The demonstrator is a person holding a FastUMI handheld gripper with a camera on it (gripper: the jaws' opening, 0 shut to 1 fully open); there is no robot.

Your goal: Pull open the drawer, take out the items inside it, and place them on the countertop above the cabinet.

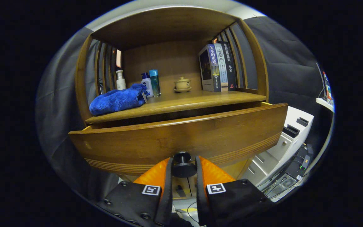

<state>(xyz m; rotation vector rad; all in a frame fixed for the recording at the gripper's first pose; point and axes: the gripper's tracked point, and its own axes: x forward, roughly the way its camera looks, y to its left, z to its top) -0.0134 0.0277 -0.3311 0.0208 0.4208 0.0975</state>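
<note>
Gripper view: the gripper [183, 167] looks straight at a wooden cabinet. Its two fingers stand on either side of the drawer's round dark knob [183, 164], which sits between their tips. They appear to be clamped on it, though the fisheye bend makes actual contact on both sides hard to confirm.

The drawer [175, 138] lies directly ahead of the fingers. Its front panel runs crosswise, left to right, and it is already pulled part-way out toward the camera, leaving a dark gap below the countertop [181, 105]. The inside of the drawer is hidden from this low angle.

Beyond, on the countertop, rest a blue towel [117, 100], small bottles [150, 82], a lidded teacup [182, 84] and upright books [216, 67].

The pull should run straight back, along the fingers.
</note>
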